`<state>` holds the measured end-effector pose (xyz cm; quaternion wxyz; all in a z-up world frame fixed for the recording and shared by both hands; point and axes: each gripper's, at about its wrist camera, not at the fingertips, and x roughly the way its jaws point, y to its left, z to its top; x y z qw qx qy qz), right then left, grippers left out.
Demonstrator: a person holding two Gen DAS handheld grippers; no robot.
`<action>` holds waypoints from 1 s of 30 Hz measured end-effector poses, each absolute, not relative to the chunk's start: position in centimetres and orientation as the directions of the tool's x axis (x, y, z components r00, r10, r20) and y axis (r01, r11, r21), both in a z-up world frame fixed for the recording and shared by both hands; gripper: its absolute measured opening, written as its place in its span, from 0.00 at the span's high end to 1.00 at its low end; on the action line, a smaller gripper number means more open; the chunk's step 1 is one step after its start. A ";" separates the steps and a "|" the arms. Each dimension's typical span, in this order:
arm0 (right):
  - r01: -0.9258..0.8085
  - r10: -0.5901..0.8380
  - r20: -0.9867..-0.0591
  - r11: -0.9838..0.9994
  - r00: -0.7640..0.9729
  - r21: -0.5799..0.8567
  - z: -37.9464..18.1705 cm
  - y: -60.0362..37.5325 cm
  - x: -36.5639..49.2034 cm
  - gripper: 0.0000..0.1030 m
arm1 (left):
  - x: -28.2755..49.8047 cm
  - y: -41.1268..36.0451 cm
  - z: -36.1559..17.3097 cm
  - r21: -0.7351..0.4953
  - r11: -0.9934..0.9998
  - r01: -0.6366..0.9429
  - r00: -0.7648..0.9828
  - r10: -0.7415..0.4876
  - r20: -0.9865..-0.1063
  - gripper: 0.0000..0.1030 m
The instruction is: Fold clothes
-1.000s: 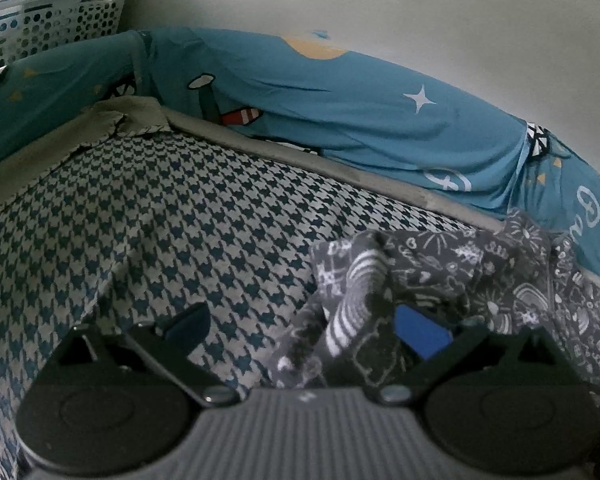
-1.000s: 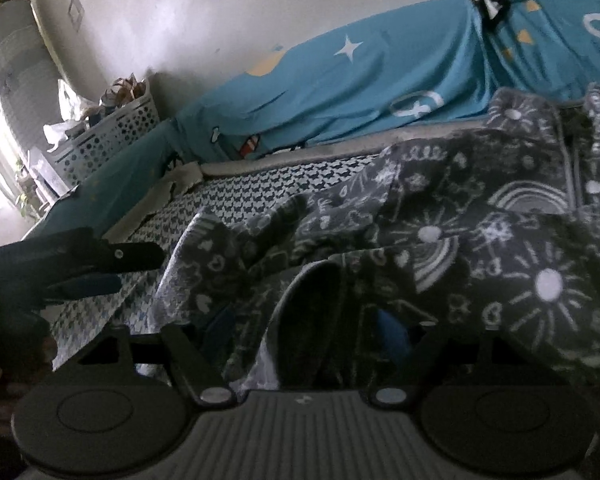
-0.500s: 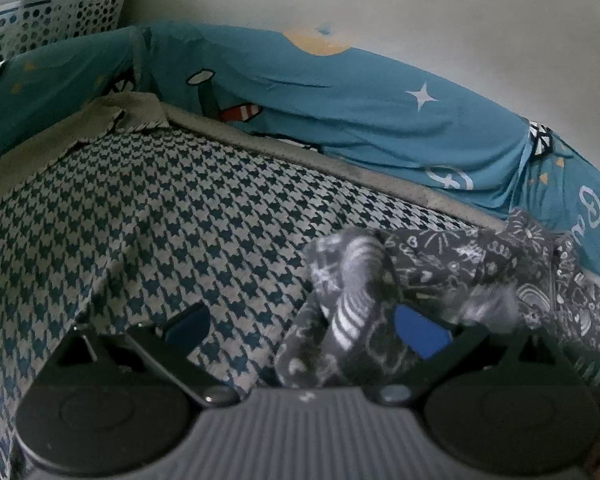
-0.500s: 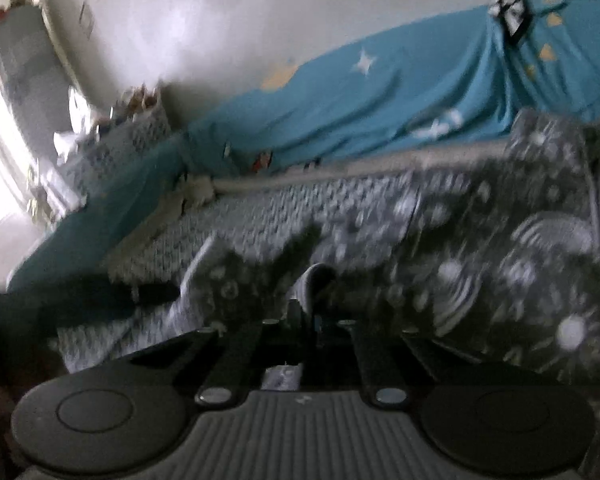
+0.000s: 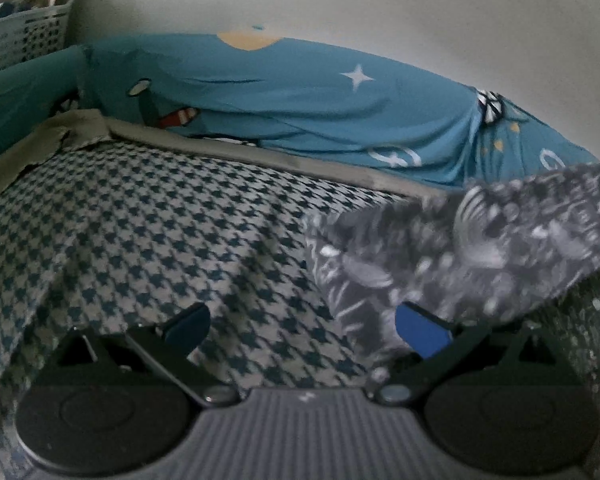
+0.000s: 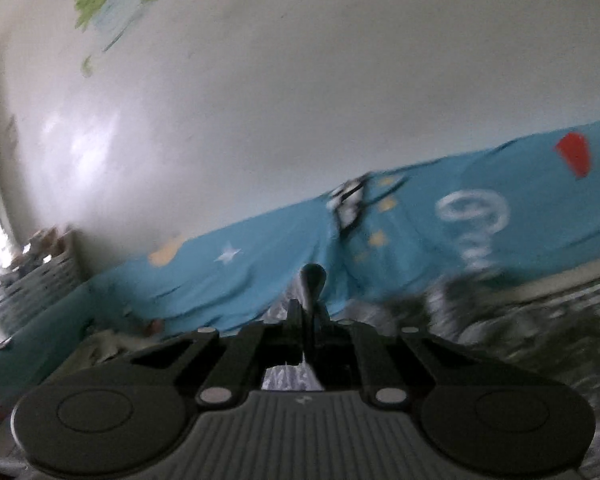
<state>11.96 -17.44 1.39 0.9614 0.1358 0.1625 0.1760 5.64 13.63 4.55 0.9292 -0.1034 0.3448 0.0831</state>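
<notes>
Left wrist view: left gripper stands apart, empty; the grey patterned garment hangs blurred past its right finger, above the houndstooth sheet.

Right wrist view: right gripper is clamped on a fold of the garment. Step judged: lifting to spread. Next, the left needs a free edge.

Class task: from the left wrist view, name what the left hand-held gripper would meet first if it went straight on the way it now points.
Probably the houndstooth sheet. The open left hand-held gripper points down onto it, with the grey patterned garment just off to the right by its right finger. Depth is hard to judge, so the garment's edge might come first.
</notes>
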 end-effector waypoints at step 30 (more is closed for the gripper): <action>-0.161 0.307 -0.486 0.934 0.818 0.320 -1.9 -21.9 12.1 0.69 | 9.0 11.6 0.6 -0.084 0.957 -0.277 0.670 0.130 -0.730 0.00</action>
